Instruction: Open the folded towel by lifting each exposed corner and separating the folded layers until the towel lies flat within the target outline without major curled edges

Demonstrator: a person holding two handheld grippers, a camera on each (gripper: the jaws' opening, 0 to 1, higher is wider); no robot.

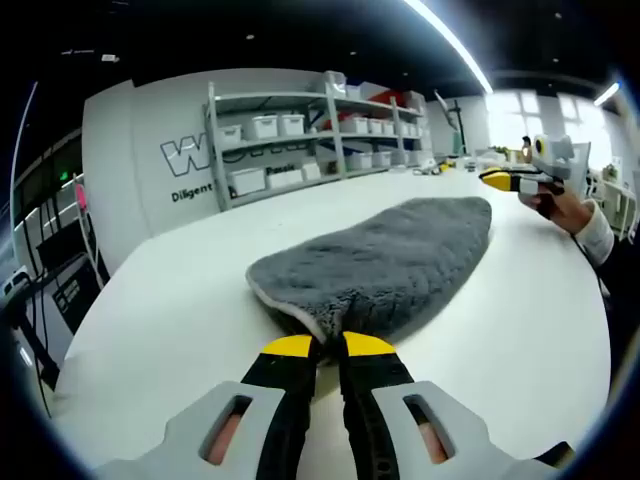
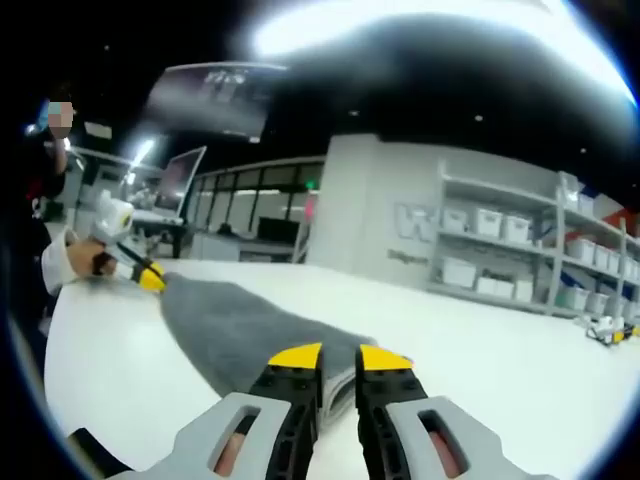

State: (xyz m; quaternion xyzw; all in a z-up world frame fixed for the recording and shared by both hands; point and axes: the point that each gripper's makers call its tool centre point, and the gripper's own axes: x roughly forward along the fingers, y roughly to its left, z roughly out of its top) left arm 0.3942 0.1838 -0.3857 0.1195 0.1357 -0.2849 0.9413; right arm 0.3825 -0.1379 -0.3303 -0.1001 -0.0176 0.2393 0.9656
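A: Where the left gripper view began, at its lower edge, what did the left hand-held gripper (image 1: pixel 329 347) have?

B: Its yellow-tipped jaws stood nearly together, pinching the near edge of the grey towel (image 1: pixel 385 262). The pale underside of the fabric curled up just above the tips, and the pinched bit itself was hidden between them.

A: And the right one?

B: In the right gripper view the right hand-held gripper (image 2: pixel 340 358) was likewise almost closed, with a fold of the towel (image 2: pixel 245 328) caught in the narrow gap. How deep the cloth ran into the jaws I could not tell.

A: Where did the towel lie?

B: On the white bench (image 1: pixel 170 310), stretched between the two tools, bunched into a long narrow shape rather than spread flat. Its far end reached the other tool in each view, held by a hand with a white cuff; there the contact was too small and blurred to make out.

A: Further back?

B: Grey shelving (image 1: pixel 300 135) with white bins stood against a wall bearing large lettering, part of it cut off by the shelf posts. Bright windows washed out the far right.
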